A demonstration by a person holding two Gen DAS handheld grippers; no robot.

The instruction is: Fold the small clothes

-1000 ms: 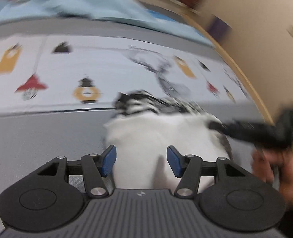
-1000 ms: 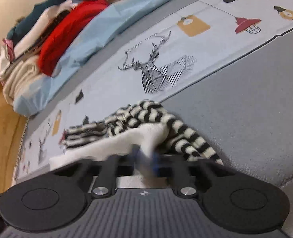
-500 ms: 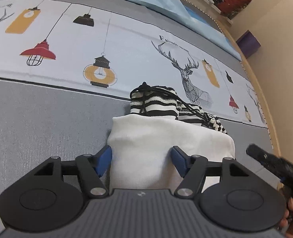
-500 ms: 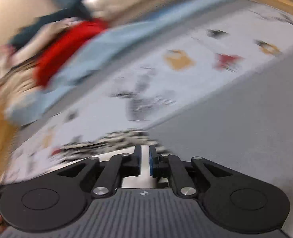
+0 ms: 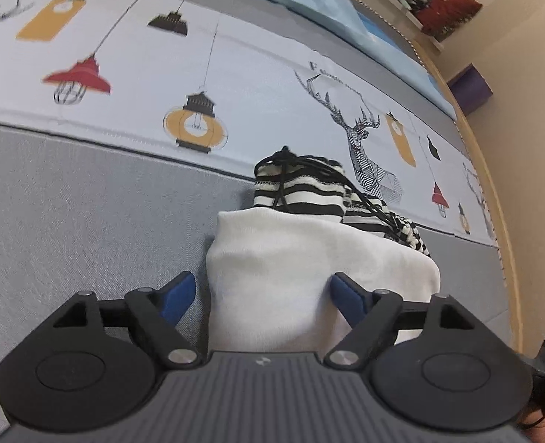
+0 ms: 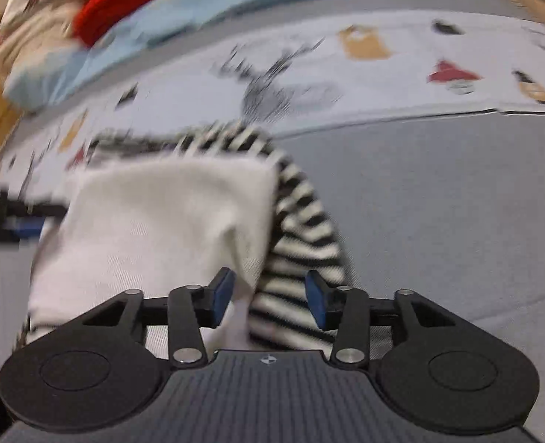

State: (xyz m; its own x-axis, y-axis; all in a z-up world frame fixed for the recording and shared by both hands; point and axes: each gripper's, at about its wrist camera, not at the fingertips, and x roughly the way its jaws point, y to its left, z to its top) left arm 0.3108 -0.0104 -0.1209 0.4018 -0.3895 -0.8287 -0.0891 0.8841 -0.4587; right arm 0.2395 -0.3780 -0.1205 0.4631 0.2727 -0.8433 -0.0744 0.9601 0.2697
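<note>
Garment (image 5: 309, 265) white half folded over striped half, lying on bed (image 5: 88, 221) | left gripper (image 5: 261, 291) jaws wide, opening, cloth between untouched | right gripper (image 6: 268, 295) jaws opening at 6 o'clock, hem just released | fold laid.

We see one small garment (image 5: 309, 258) lying folded on the grey part of the bed cover, its far end reaching the edge of the printed band. Its plain white panel (image 6: 161, 221) lies uppermost, doubled over with a rounded fold along its left edge. A black-and-white striped part (image 5: 298, 192) sticks out beyond the panel's far end, bunched and crossed by a thin black cord. In the blurred right wrist view we note striped fabric also trailing along the panel's right side.
</note>
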